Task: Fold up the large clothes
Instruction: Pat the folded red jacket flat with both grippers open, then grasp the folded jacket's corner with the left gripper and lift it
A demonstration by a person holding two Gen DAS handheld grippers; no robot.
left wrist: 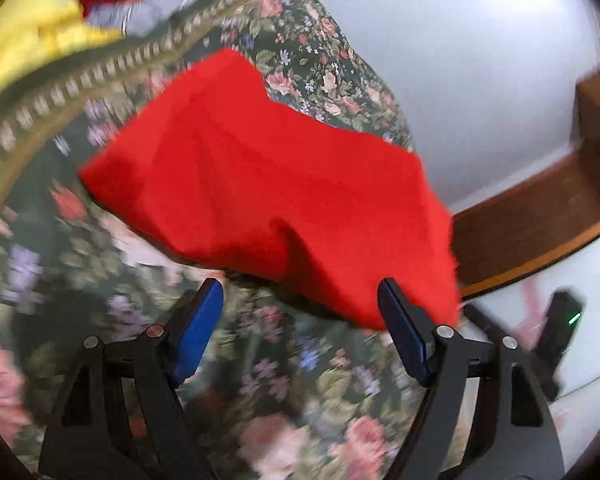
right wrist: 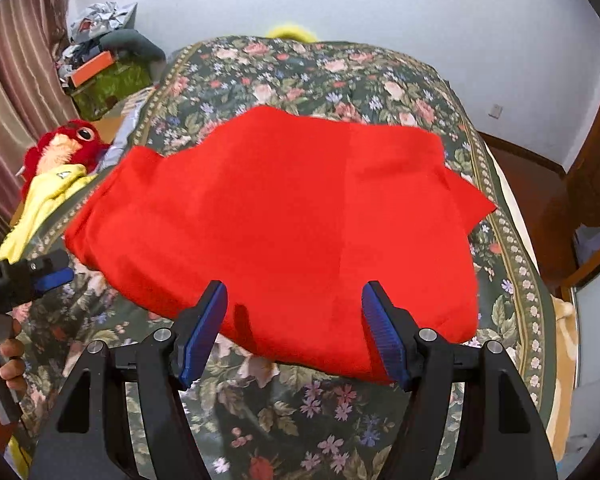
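Left side of the right wrist view: left gripper (right wrist: 54, 276) sits low over the floral bedspread (right wrist: 300, 68), just off the near-left edge of the red garment (right wrist: 284, 220), not touching it. From its own camera its jaws stand wide apart, nothing between them; that view is motion-blurred.

Centre: the garment lies on the bedspread, already folded into a thick, roughly rectangular stack, one corner flap sticking out at the right. It looks like soft fleece or knit: light, limp, bulky, not slippery. It'll sag and unfold if lifted by one layer.

Right gripper (right wrist: 296, 328) is spread wide and empty, over the near edge. Best hold, I'd say: pinch all layers at the two near corners, one claw each, lift together.

Yellow cloth (right wrist: 44, 196) and red plush toy (right wrist: 66, 144) sit at far left, well clear.
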